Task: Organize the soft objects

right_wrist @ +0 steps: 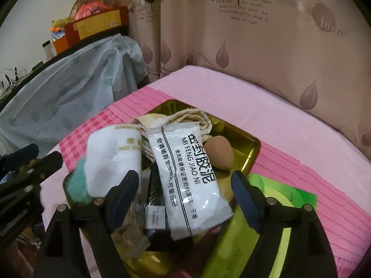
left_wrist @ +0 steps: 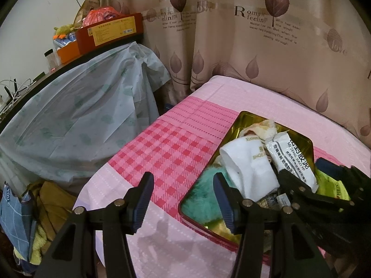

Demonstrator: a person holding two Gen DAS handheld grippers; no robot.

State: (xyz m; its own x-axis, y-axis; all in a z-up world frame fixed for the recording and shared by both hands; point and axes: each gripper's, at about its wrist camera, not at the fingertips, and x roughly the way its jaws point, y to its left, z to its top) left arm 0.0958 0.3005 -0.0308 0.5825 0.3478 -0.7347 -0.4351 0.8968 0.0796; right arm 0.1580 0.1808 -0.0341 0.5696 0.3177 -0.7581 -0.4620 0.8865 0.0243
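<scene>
A gold tin tray [left_wrist: 308,142] [right_wrist: 249,147] lies on the pink cloth and holds soft items: a white rolled shoe cloth [left_wrist: 249,170] [right_wrist: 116,159], a white sealed packet [left_wrist: 289,157] [right_wrist: 187,178], a beige towel [right_wrist: 185,118], a brown sponge egg [right_wrist: 220,153] and a teal fluffy piece [left_wrist: 201,199] [right_wrist: 78,183]. My left gripper [left_wrist: 183,202] is open and empty over the tray's left edge. My right gripper [right_wrist: 185,198] is open, its jaws on either side of the packet and above it. The right gripper also shows in the left wrist view [left_wrist: 324,192].
A green packet [right_wrist: 278,194] lies right of the tray. A covered table [left_wrist: 81,115] with boxes [left_wrist: 109,32] stands to the left. Clothes [left_wrist: 34,215] pile at the lower left. A leaf-print curtain [left_wrist: 255,34] hangs behind.
</scene>
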